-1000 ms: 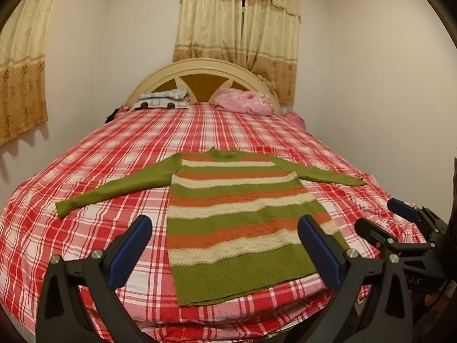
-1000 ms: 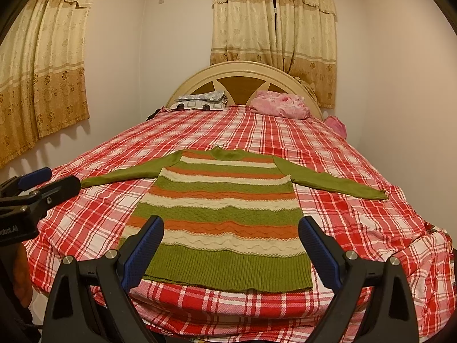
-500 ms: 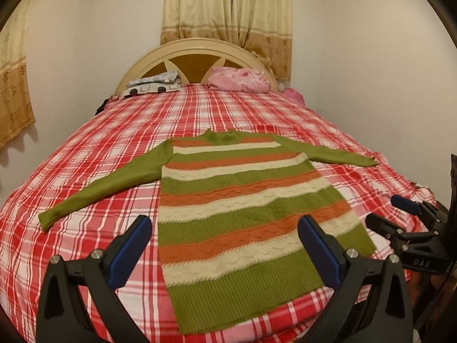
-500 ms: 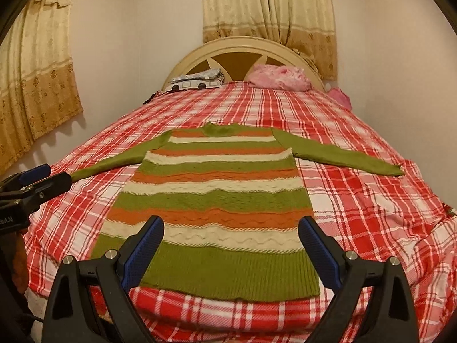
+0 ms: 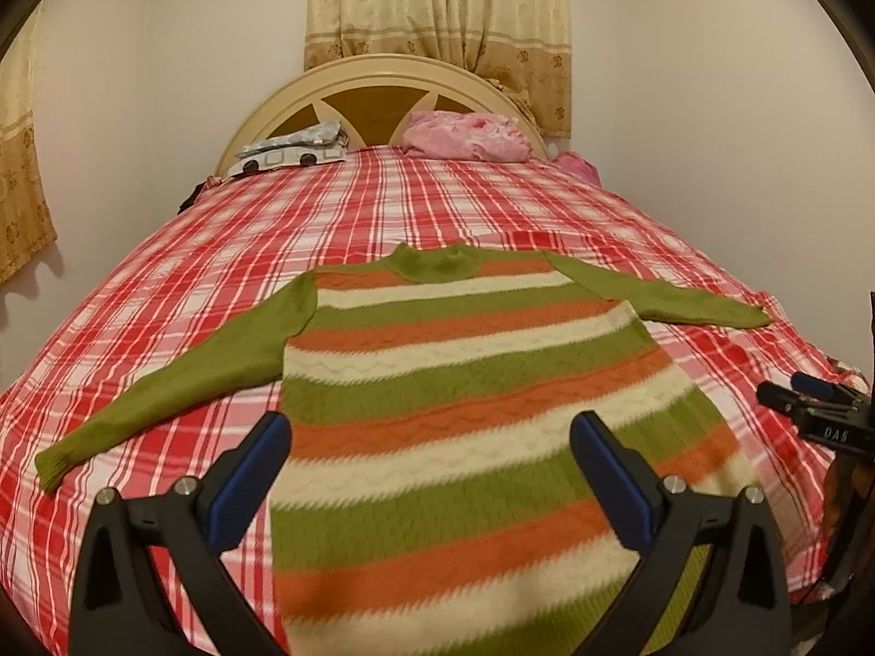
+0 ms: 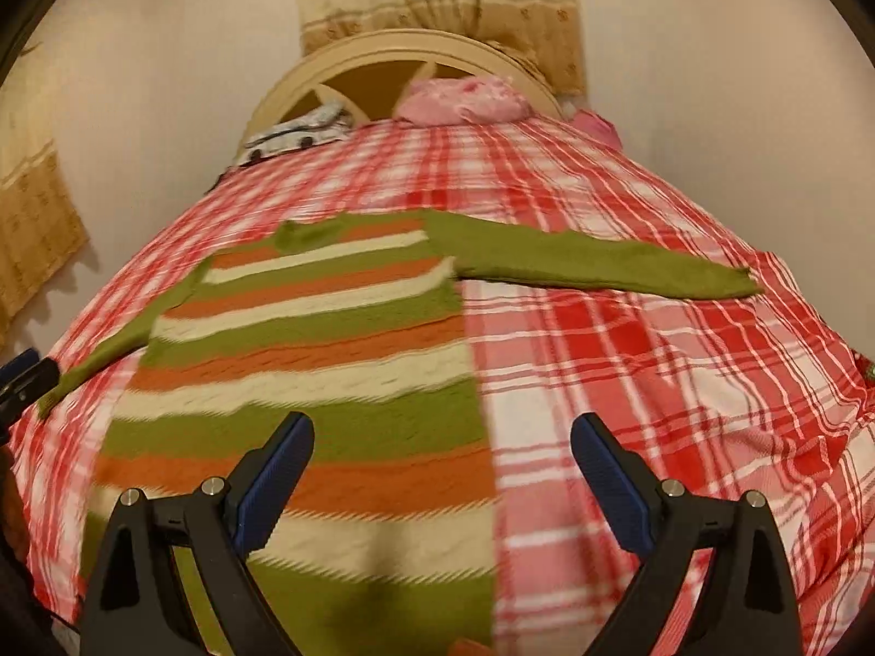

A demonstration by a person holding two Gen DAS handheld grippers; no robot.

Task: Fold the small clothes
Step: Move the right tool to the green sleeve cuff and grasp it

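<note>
Striped sweater (image 5: 454, 399) spread flat on the bed (image 5: 180, 273), collar toward the headboard, hem at the foot edge.

Left wrist view: left gripper (image 5: 432, 478), fingers apart and empty, hangs over the lower body; the long axis runs straight ahead, the left sleeve (image 5: 180, 382) angling toward the left edge. Right wrist view: right gripper (image 6: 443, 475), fingers apart, straddles the sweater's right side seam; the right sleeve (image 6: 590, 265) lies ahead, so this gripper is the nearer to it.
</note>
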